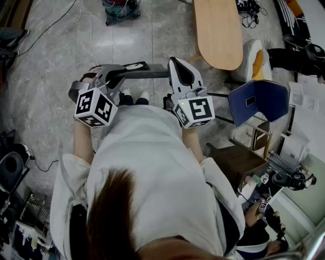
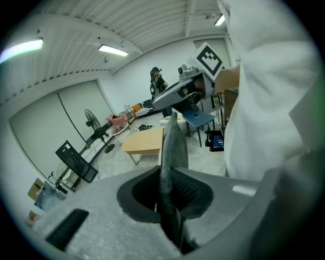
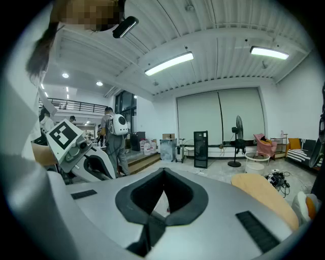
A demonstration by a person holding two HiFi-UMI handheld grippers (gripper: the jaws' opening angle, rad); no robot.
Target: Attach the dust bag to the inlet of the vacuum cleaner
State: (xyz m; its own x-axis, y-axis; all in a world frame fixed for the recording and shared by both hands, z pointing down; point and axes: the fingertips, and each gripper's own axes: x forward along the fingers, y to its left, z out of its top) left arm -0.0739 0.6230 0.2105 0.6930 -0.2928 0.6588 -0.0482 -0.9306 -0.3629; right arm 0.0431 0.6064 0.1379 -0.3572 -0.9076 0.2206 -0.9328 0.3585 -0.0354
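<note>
Jutting from left gripper (image 2: 163,175): dust bag (image 2: 175,142)

Thin grey dust bag (image 2: 172,144) stands edge-on, pinched in the left gripper (image 2: 170,213); vacuum cleaner (image 1: 122,9) sits well apart

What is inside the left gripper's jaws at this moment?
A thin grey sheet, seen edge-on, is clamped in the left gripper and sticks out past its tips. Its lower end is hidden in the jaw recess, so what it belongs to cannot be told.
</note>
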